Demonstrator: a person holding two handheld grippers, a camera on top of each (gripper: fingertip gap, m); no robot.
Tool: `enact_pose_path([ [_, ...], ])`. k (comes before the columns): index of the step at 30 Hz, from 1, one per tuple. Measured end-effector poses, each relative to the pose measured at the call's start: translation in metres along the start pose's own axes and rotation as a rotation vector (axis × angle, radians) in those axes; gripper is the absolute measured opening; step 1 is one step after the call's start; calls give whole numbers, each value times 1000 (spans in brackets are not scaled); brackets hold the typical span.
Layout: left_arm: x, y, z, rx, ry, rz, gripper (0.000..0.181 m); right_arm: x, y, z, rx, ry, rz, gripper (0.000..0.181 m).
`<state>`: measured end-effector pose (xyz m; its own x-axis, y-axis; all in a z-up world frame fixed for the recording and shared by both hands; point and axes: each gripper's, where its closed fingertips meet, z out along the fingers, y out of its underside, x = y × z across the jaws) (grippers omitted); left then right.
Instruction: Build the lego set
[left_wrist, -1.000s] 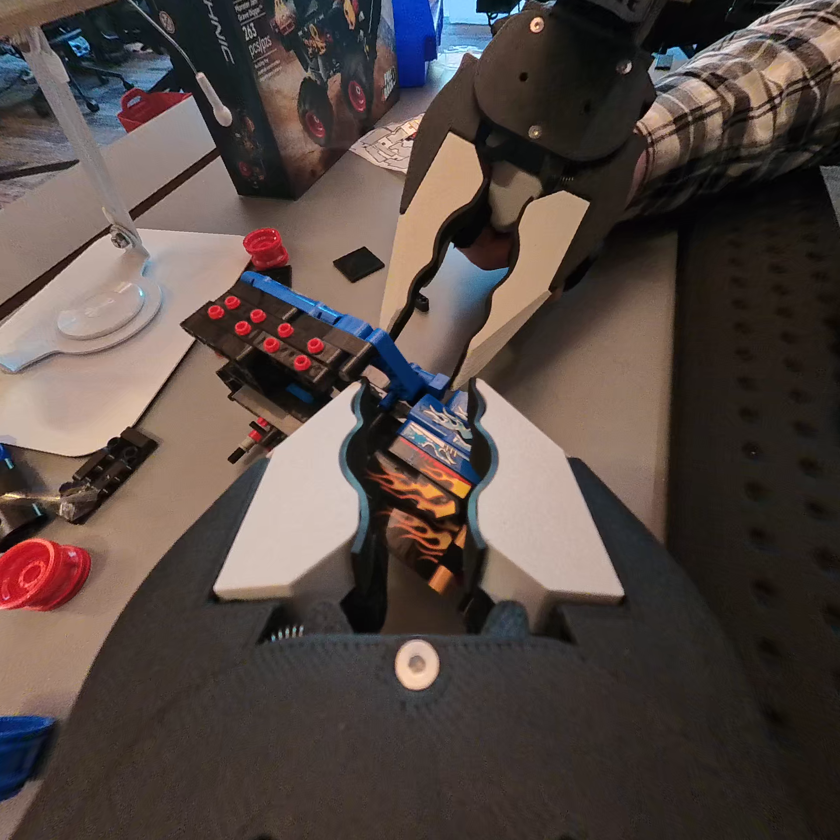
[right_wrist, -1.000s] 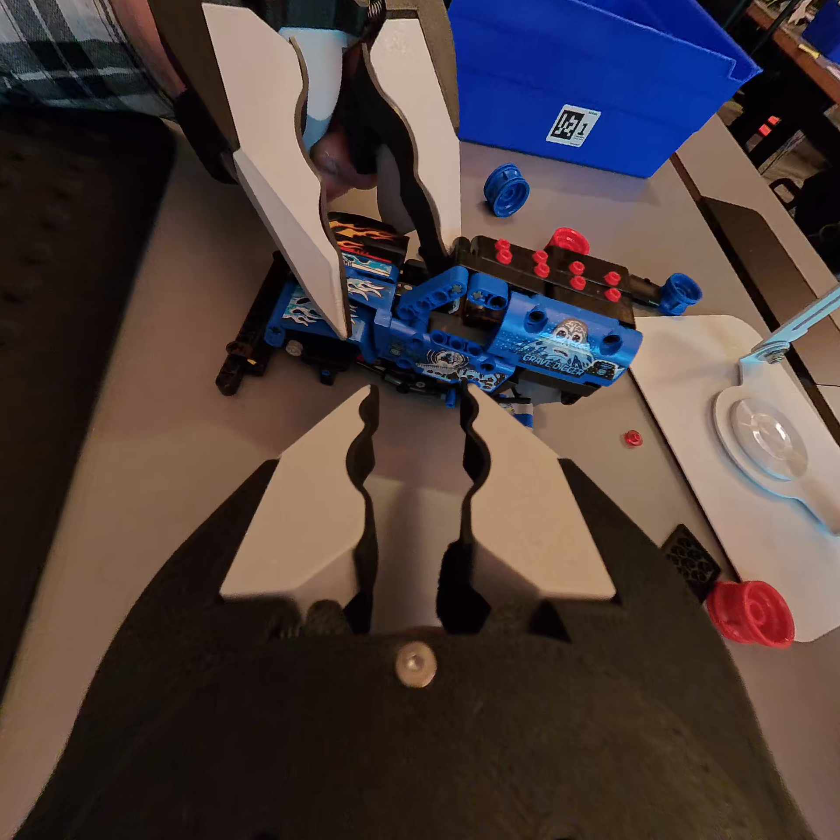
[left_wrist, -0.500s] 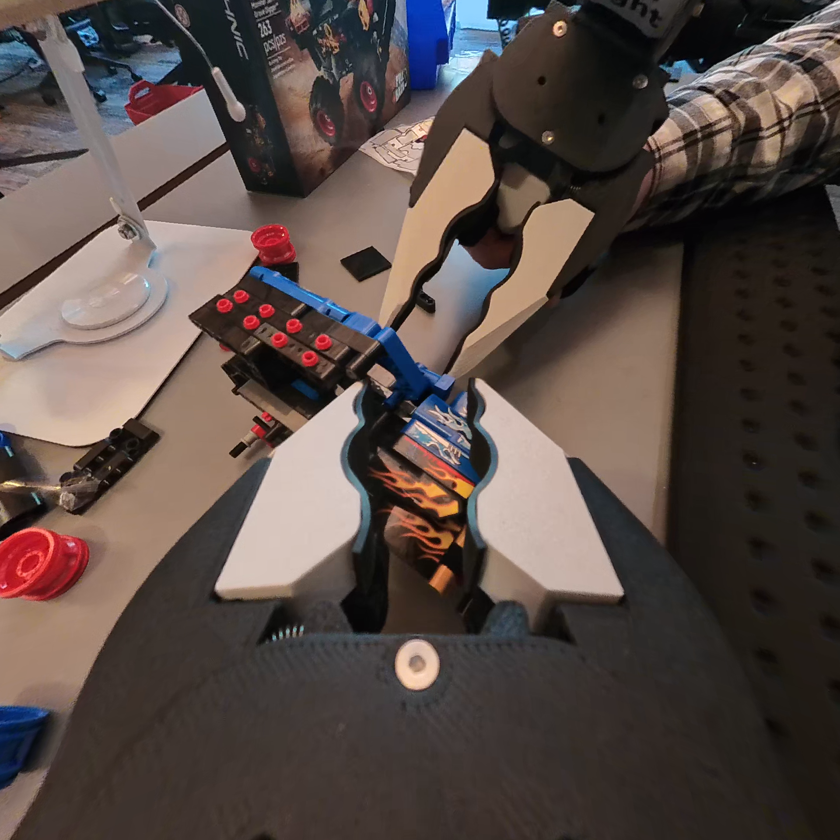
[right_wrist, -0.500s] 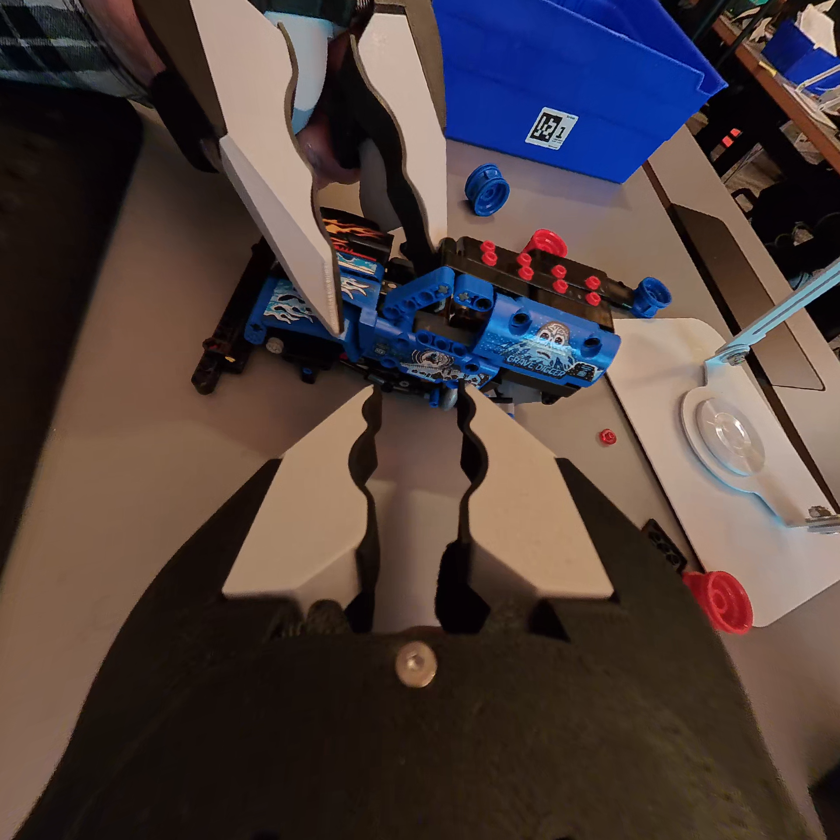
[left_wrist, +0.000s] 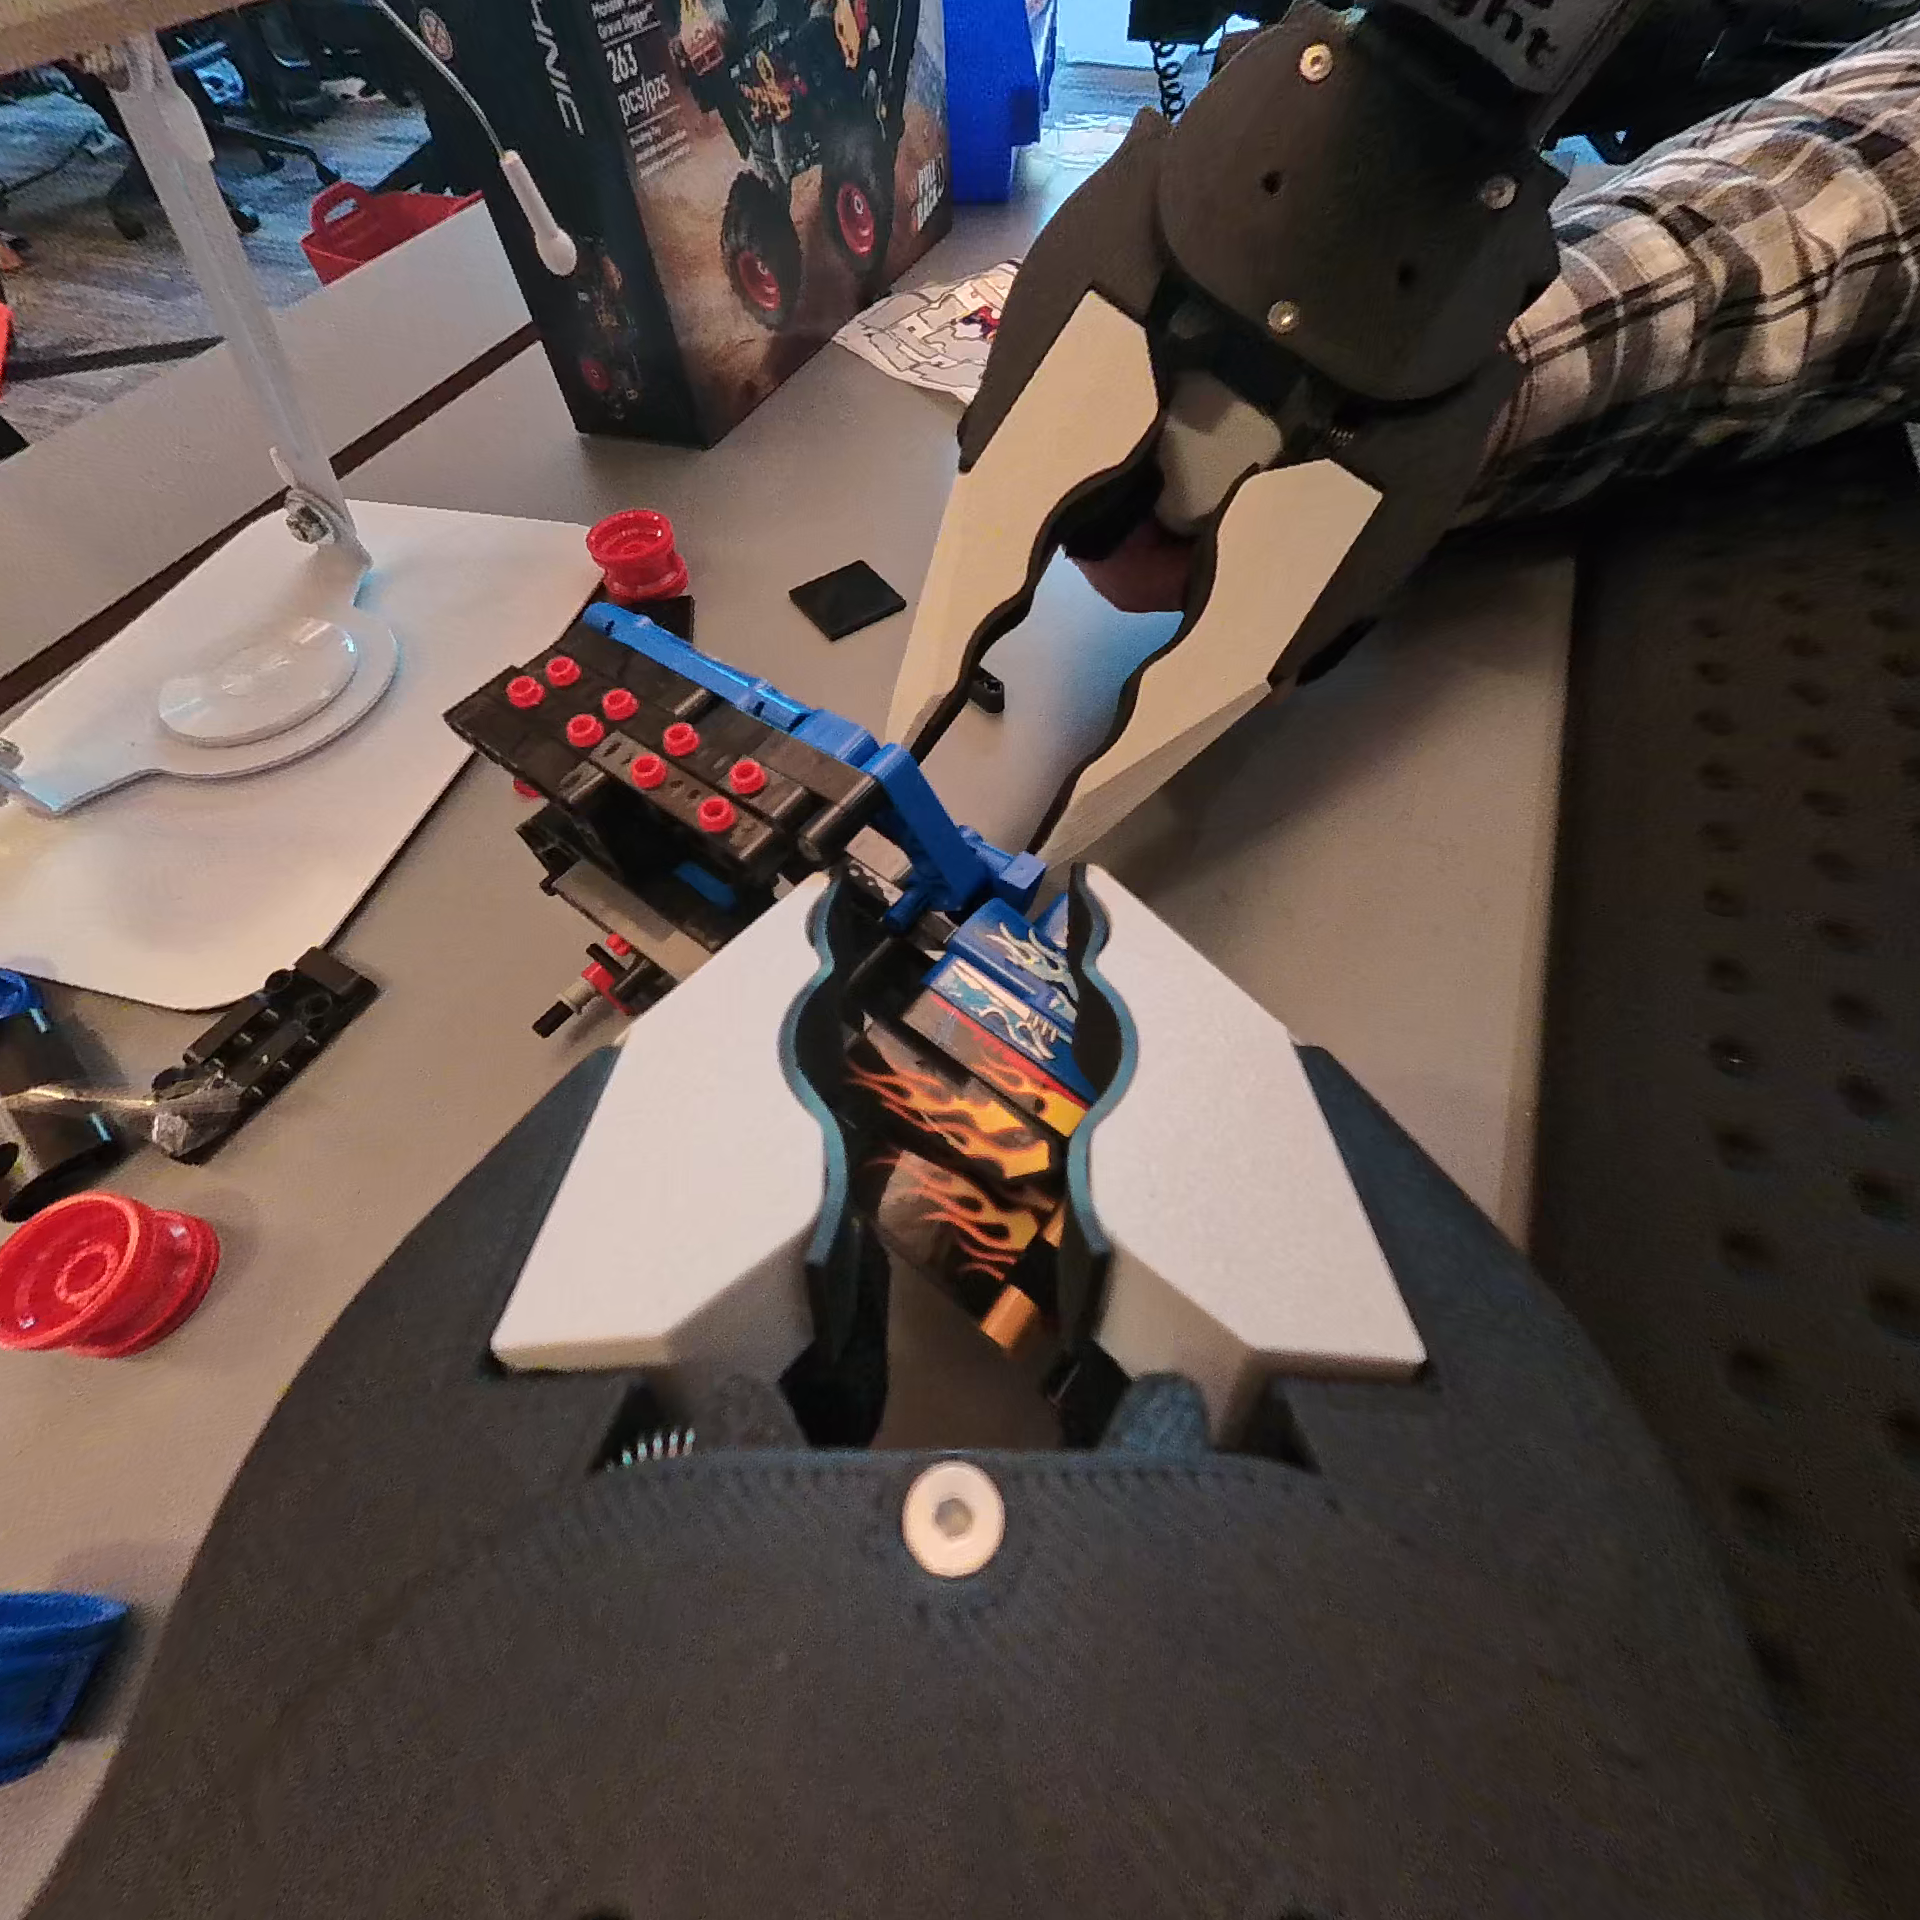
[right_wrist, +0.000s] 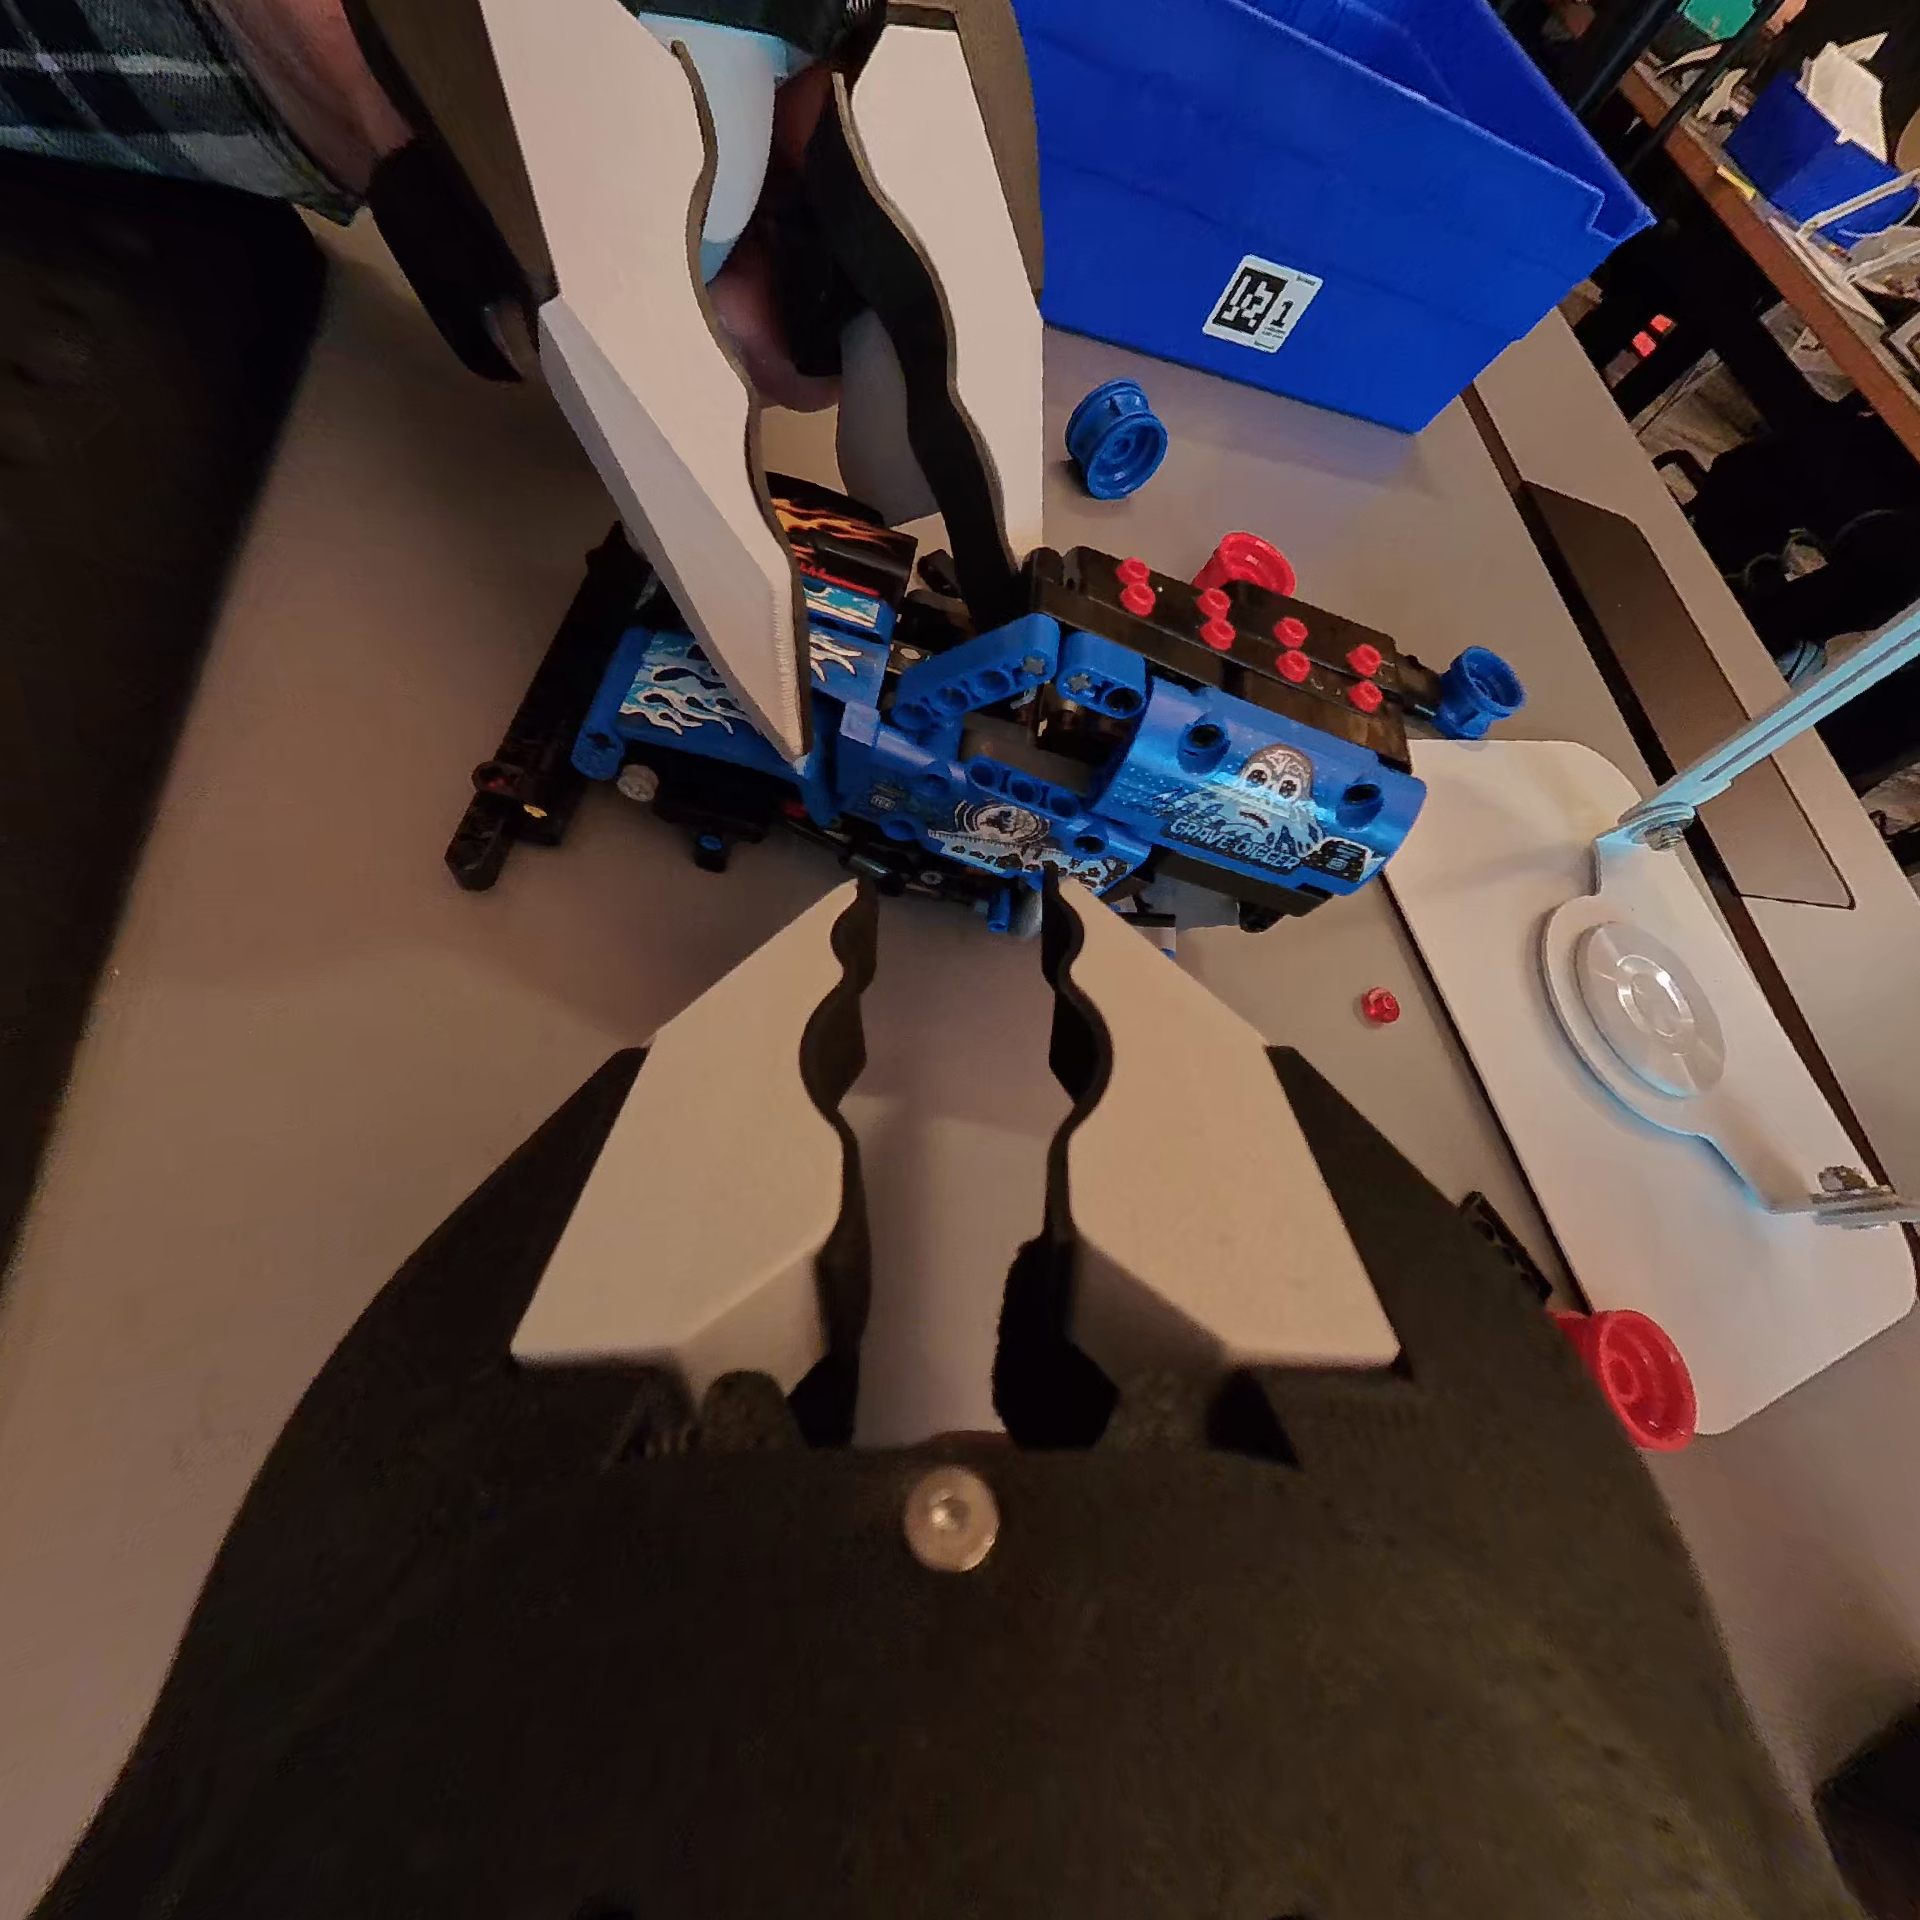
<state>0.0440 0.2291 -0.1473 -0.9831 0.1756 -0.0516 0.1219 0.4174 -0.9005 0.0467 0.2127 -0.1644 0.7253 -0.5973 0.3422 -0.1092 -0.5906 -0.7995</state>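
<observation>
Left wrist view: the left claw (left_wrist: 951, 904) is closed on the flame-printed end of the lego truck body (left_wrist: 748, 769), which fills the gap between its fingers; the rest of the body extends forward over the grey table (left_wrist: 1299, 914), showing a black deck with red studs and a blue beam. The right claw (left_wrist: 977, 800) reaches in from the far side, fingers spread apart, tips just beside the blue beam and holding nothing. Near the left edge lie a red wheel hub (left_wrist: 99, 1273) and a black piece (left_wrist: 265, 1039); a second red hub (left_wrist: 636, 540) and a black tile (left_wrist: 847, 600) lie beyond the body, with the set box (left_wrist: 727, 197) behind. Right wrist view: the right claw (right_wrist: 951, 894) is parted and empty, tips just short of the truck body's (right_wrist: 1143, 769) blue side panel. The left claw (right_wrist: 894, 665) comes down onto the body's flame end. A blue wheel hub (right_wrist: 1117, 436) lies in front of the blue bin (right_wrist: 1299, 177); a loose red stud (right_wrist: 1380, 1006) lies beside a white base plate (right_wrist: 1683, 1039).
</observation>
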Motion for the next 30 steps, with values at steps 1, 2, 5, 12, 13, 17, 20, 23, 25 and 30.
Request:
enact_pose_path([
  [1, 0, 0, 0, -1, -1, 1, 40, 0, 0, 0, 0, 1, -2, 30],
  [2, 0, 0, 0, -2, -3, 2, 40, 0, 0, 0, 0, 3, -3, 30],
  [5, 0, 0, 0, -4, -5, 5, 40, 1, 1, 0, -4, 7, -6, 30],
  [12, -1, 1, 0, -3, -6, 2, 40, 1, 1, 0, -3, 9, -9, 29],
  [13, -1, 1, 0, -3, -6, 2, 40, 1, 1, 0, -3, 10, -9, 29],
  [17, -1, 1, -1, -2, -6, 2, 40, 2, 1, 0, -2, 11, -9, 29],
  [20, -2, 1, -1, -2, -7, 1, 40, 1, 1, 0, -2, 10, -9, 29],
  [23, -2, 2, -3, -5, -8, 7, 40, 1, 1, -1, -1, 12, -12, 28],
  [25, -1, 0, -6, 12, 5, -1, 40, 1, 0, -1, 2, 12, -10, 28],
  [30, 1, -1, -11, 23, 20, -3, 33, 0, -4, -3, 16, 8, -6, 26],
])
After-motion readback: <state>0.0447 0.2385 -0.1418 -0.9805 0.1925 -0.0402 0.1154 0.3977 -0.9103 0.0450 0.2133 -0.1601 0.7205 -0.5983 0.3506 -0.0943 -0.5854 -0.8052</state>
